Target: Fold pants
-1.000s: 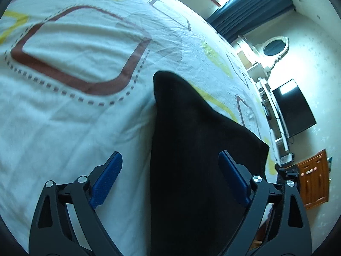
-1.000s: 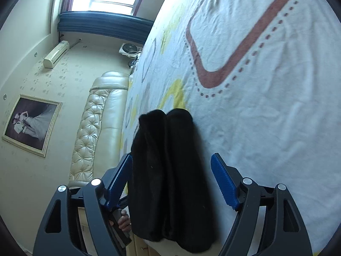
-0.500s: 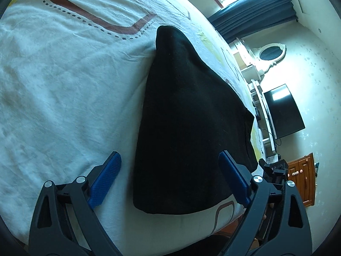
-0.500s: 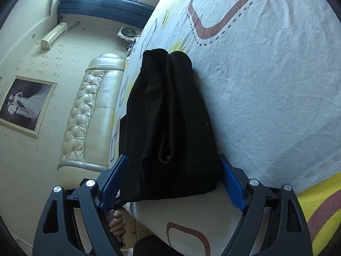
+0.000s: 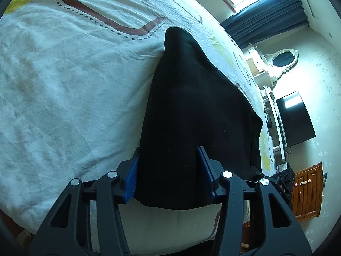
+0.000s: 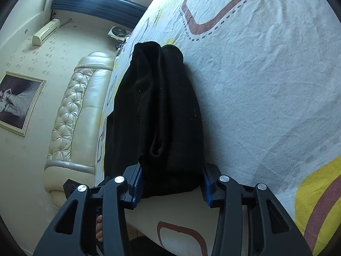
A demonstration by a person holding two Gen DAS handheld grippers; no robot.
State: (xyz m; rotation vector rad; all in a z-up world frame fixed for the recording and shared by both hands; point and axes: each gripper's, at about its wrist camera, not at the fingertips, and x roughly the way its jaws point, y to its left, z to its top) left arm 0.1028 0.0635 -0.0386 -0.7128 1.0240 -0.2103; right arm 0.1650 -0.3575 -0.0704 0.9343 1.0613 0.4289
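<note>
The black pants (image 5: 191, 111) lie folded in a long dark bundle on the bed (image 5: 64, 85), close to its near edge. The bed has a white sheet with brown and yellow shapes on it. One end of the pants reaches almost to the near edge, and the other end points toward the middle of the bed. In the left wrist view, the left gripper (image 5: 169, 171) has its two blue fingers (image 5: 133, 178) on each side of the near end of the pants. The fingers press against the cloth, so the gripper is clamped on the pants. In the right wrist view, the right gripper (image 6: 172, 183) does the same thing at its end of the bundle. Its blue fingers (image 6: 138, 183) sit tight on both sides of the black cloth and squeeze it. From this side the pants (image 6: 162, 111) show a fold line running down their length, with two thick layers side by side. A cream padded headboard (image 6: 72, 115) stands along the far left edge of the bed in the right view. A dark TV screen (image 5: 296, 119) hangs on the wall past the bed in the left view.
</note>
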